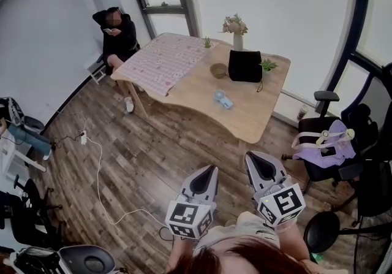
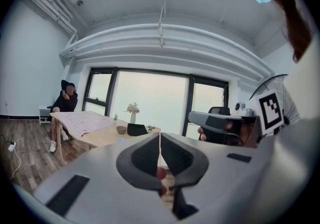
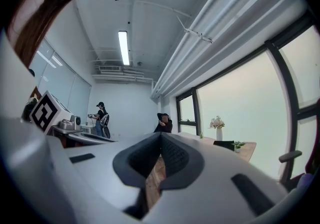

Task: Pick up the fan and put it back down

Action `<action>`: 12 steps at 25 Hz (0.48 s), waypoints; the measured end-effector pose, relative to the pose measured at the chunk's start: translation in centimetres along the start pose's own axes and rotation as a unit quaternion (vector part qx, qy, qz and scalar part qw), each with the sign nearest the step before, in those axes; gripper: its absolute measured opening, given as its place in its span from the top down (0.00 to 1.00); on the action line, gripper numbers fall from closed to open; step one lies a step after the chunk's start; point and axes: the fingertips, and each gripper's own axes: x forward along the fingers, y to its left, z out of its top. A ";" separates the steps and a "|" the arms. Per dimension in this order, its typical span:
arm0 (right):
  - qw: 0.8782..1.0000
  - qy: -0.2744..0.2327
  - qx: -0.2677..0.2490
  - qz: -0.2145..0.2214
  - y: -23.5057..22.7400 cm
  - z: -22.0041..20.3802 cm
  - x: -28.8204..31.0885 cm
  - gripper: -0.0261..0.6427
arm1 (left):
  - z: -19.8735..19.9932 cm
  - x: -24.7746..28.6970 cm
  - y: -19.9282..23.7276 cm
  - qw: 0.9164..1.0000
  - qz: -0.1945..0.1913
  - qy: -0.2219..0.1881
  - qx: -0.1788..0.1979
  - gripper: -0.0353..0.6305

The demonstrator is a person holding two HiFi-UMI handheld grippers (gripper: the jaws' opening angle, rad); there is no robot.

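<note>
The fan (image 1: 222, 98) is small and light blue and lies on the wooden table (image 1: 257, 113), near its front edge. Both of my grippers hang over the wood floor well short of the table, pointing toward it. My left gripper (image 1: 212, 169) is shut with nothing between its jaws, and its pads meet in the left gripper view (image 2: 160, 136). To its right my right gripper (image 1: 250, 156) is also shut and empty, its tips closed in the right gripper view (image 3: 160, 136). Neither gripper touches the fan.
On the table stand a black bag (image 1: 245, 65), a vase of flowers (image 1: 236, 29), a brown bowl (image 1: 218, 70) and a pink patterned cloth (image 1: 162, 58). A person (image 1: 116, 32) sits at its far left end. An office chair with a purple bag (image 1: 323, 143) stands right; a white cable (image 1: 100, 171) lies left.
</note>
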 end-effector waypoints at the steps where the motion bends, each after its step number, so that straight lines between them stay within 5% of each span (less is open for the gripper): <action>1: 1.000 0.000 0.002 -0.003 -0.2 0.0 0.3 0.96 | 0.1 0.2 0.2 1.000 -0.003 0.000 0.000 0.93; 12: 1.000 0.003 -0.005 -0.021 -2.6 -0.2 4.1 0.96 | 0.7 3.9 2.8 1.000 -0.017 0.003 -0.002 0.93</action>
